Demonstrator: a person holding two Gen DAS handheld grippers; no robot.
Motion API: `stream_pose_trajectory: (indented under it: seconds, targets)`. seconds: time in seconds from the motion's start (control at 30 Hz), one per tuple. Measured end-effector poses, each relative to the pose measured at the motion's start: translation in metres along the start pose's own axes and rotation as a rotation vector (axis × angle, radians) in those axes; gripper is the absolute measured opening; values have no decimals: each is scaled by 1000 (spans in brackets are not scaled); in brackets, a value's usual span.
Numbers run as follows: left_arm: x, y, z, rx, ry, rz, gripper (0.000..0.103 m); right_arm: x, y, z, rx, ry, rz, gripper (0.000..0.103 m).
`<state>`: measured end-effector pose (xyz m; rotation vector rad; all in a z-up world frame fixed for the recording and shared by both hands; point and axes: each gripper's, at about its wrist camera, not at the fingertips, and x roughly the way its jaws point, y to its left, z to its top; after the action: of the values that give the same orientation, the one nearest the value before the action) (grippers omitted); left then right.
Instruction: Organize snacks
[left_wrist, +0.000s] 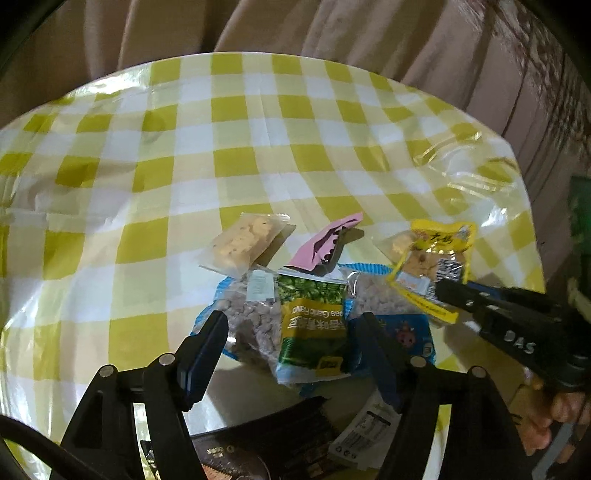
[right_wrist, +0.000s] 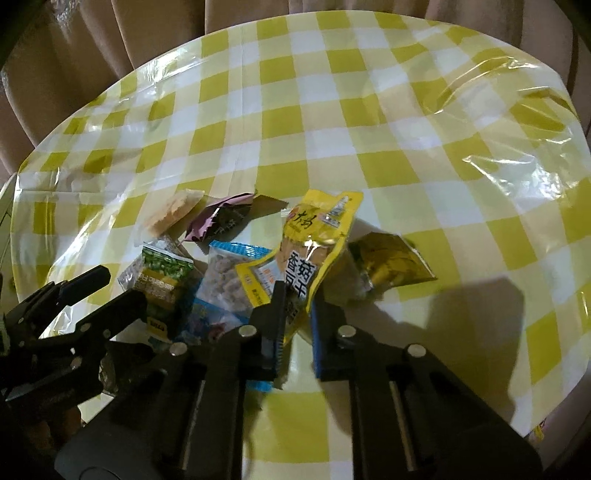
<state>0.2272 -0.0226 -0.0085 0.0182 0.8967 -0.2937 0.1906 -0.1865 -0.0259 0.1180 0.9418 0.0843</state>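
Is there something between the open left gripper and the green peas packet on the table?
Nothing visible does. The left gripper hangs open directly over the green peas packet, which lies on top of the pile with no packet covering it. The right gripper, shut on the yellow packet, is off to the side.

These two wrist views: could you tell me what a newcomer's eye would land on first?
The yellow-and-white checked tablecloth fills both views. Near its front edge sits a cluster of snack packets, and the right gripper is shut on the bright yellow packet, lifting it beside the green pea packet.
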Motion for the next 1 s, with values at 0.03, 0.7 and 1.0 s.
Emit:
stream_pose_trajectory:
  seconds: [0.03,0.7,1.0]
  targets:
    - [2,-5,0,18,8,9,73,-1,-4,-1,10,3,4,12]
    - [0,-24,-8,47,30,12,13,-50,-58,-24,71,-14,49,6]
    - [-28,-11,-15,-49,-24,-10,12,-31,-61,-30,81,93,26,81]
